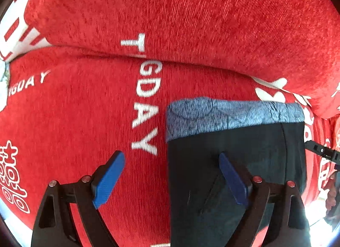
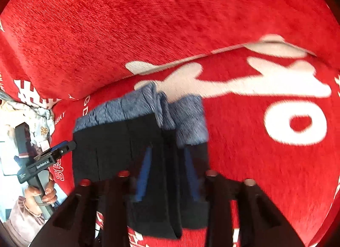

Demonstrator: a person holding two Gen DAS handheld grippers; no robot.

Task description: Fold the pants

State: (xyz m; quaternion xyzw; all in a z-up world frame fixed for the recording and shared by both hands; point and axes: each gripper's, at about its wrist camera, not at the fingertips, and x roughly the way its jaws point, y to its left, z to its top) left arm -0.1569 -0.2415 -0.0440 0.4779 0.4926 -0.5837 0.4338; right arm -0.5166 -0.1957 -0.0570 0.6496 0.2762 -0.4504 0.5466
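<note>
1. Pants (image 1: 233,153): black with a blue-grey waistband (image 1: 229,115), lying folded on the red printed sofa cover (image 1: 85,109) near the seat/backrest crease.
2. Left hand-held gripper (image 1: 172,179): jaws spread wide, nothing held; one blue finger over the pants, the other over the cover.
3. Right hand-held gripper (image 2: 167,174): clamped on a fold of pants fabric.

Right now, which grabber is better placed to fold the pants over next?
Probably the right. The right gripper is shut on a fold of the black pants near their blue waistband. The left gripper is open, straddling the pants' edge over the red cover.
</note>
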